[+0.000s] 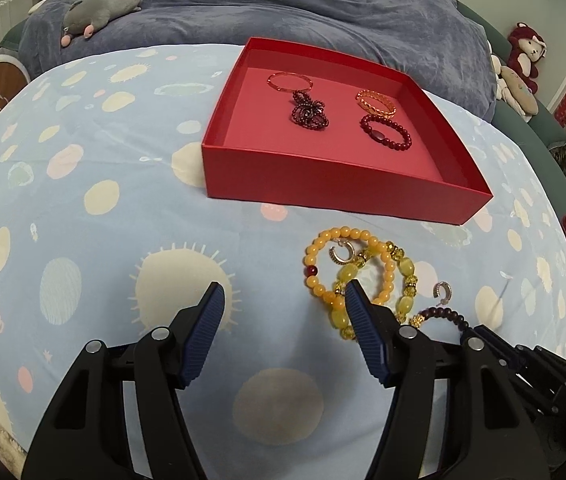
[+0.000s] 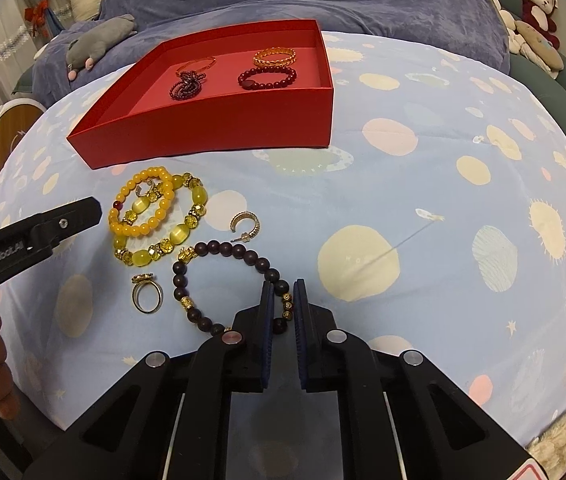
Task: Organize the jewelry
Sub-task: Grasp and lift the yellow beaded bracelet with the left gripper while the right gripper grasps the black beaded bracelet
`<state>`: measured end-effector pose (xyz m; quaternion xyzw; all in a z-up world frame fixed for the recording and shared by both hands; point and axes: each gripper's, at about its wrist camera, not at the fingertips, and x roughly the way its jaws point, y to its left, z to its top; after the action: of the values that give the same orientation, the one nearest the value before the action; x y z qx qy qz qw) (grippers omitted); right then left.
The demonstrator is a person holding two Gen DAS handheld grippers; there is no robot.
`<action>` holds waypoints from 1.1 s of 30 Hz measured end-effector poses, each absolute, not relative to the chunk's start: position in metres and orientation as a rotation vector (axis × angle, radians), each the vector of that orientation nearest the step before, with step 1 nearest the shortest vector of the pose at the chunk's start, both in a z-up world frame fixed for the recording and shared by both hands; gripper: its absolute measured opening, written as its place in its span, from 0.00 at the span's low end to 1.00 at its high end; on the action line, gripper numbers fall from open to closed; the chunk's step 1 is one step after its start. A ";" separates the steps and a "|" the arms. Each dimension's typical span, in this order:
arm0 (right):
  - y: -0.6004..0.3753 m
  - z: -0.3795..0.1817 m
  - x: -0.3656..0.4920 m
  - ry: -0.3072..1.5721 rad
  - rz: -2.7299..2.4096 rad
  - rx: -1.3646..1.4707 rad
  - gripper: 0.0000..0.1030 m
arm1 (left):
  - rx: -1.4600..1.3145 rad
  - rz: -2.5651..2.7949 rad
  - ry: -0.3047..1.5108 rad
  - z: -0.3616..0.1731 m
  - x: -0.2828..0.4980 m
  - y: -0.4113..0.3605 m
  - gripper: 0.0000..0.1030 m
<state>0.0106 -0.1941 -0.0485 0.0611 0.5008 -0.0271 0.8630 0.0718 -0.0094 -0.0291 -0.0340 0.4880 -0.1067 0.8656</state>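
Left gripper (image 1: pixel 283 300): spread, nothing between the pads, hovering over the spotted bedsheet (image 1: pixel 83 200). Just right of its right fingertip: yellow bead bracelets (image 1: pixel 347 264), overlapping, one silver ear cuff (image 1: pixel 340 253) inside the loop. Ahead, slightly right: red box (image 1: pixel 335 184) holding four bracelets. Right gripper (image 2: pixel 284 286): pressed together, pinching the dark bead bracelet (image 2: pixel 223 248) at its gold-bead section. Left of that: gold ring (image 2: pixel 147 294). Ahead-left: second ear cuff (image 2: pixel 245 224).
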 end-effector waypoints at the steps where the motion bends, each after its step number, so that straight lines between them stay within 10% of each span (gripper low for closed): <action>1: -0.194 -0.049 0.011 1.050 -0.056 0.130 0.09 | -0.065 -0.223 1.026 -0.031 0.075 -0.012 0.52; 14: -0.198 -0.049 0.011 1.049 -0.050 0.178 0.09 | 0.111 -0.163 0.985 -0.046 0.089 -0.037 0.36; 20: -0.200 -0.049 0.011 1.056 -0.044 0.200 0.09 | 0.121 -0.196 0.981 -0.045 0.086 -0.043 0.08; 33: -0.204 -0.026 0.001 1.037 -0.001 0.267 0.05 | -0.021 -0.303 1.018 -0.015 0.066 -0.028 0.07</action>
<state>0.0009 -0.2045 -0.0256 0.1273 0.4941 -0.0004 0.8600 0.0658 -0.0280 -0.0150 -0.0100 0.4853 -0.1443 0.8623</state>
